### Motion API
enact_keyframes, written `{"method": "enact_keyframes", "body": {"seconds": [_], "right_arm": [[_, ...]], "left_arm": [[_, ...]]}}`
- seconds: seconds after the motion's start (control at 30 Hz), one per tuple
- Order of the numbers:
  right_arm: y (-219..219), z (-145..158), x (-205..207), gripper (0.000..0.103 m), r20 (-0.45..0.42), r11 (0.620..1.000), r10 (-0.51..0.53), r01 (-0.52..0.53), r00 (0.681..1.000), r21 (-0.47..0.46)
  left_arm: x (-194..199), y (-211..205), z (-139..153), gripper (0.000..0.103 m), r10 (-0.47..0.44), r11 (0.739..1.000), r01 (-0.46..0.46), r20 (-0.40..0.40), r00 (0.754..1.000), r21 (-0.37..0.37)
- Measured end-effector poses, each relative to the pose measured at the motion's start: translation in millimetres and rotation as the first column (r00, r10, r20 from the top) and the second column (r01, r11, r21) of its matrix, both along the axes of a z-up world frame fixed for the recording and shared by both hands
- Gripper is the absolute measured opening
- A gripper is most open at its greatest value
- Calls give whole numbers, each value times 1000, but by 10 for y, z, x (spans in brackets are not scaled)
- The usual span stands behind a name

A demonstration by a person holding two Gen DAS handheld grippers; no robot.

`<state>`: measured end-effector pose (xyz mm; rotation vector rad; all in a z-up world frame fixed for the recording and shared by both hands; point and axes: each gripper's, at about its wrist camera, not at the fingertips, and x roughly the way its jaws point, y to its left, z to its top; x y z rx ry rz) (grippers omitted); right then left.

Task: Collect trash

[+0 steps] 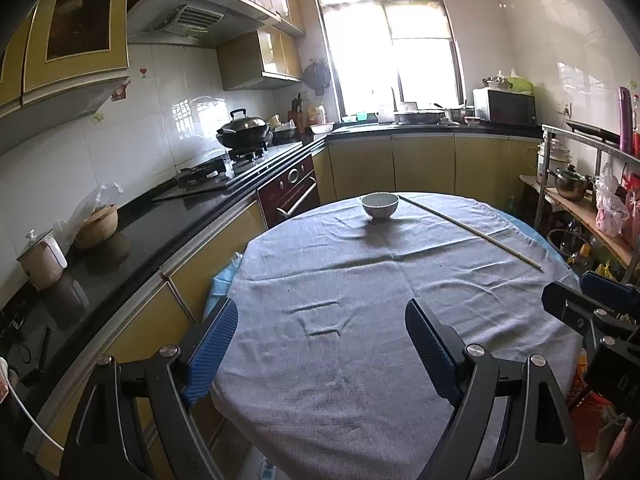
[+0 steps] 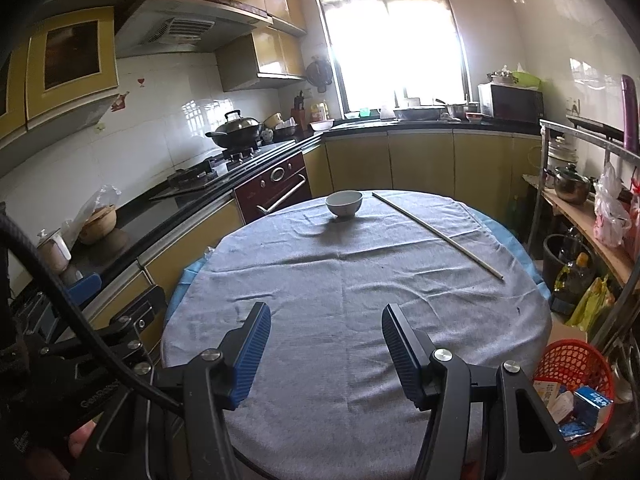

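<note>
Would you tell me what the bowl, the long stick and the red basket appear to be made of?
Bowl: probably glazed ceramic, white and glossy. Stick: likely bare wood or bamboo, pale and matte. Basket: apparently plastic, uniform red lattice.

1 bowl (image 1: 379, 205) – 1 stick (image 1: 470, 231) – 1 red basket (image 2: 573, 364), 2 grippers.

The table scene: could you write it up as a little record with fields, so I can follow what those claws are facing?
table: round, under a grey cloth
bowl: white bowl, upright at the far side
stick: long thin stick lying flat, right of the bowl, apart from it
left claw: open, empty
right claw: open, empty
basket: red basket beside the table, holding cartons
</note>
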<state>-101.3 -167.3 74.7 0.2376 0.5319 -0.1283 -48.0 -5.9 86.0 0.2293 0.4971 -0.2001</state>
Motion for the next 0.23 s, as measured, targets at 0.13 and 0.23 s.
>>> {"method": "enact_keyframes", "body": {"seconds": [0.13, 0.23], "right_arm": [[-85, -84, 126, 62, -22, 1000, -8, 8, 1000, 14], [-180, -193, 256, 62, -51, 999, -17, 19, 999, 30]], "left_arm": [[124, -51, -94, 86, 7, 1000, -7, -13, 1000, 8], [284, -108, -196, 86, 3, 1000, -3, -53, 999, 16]]}}
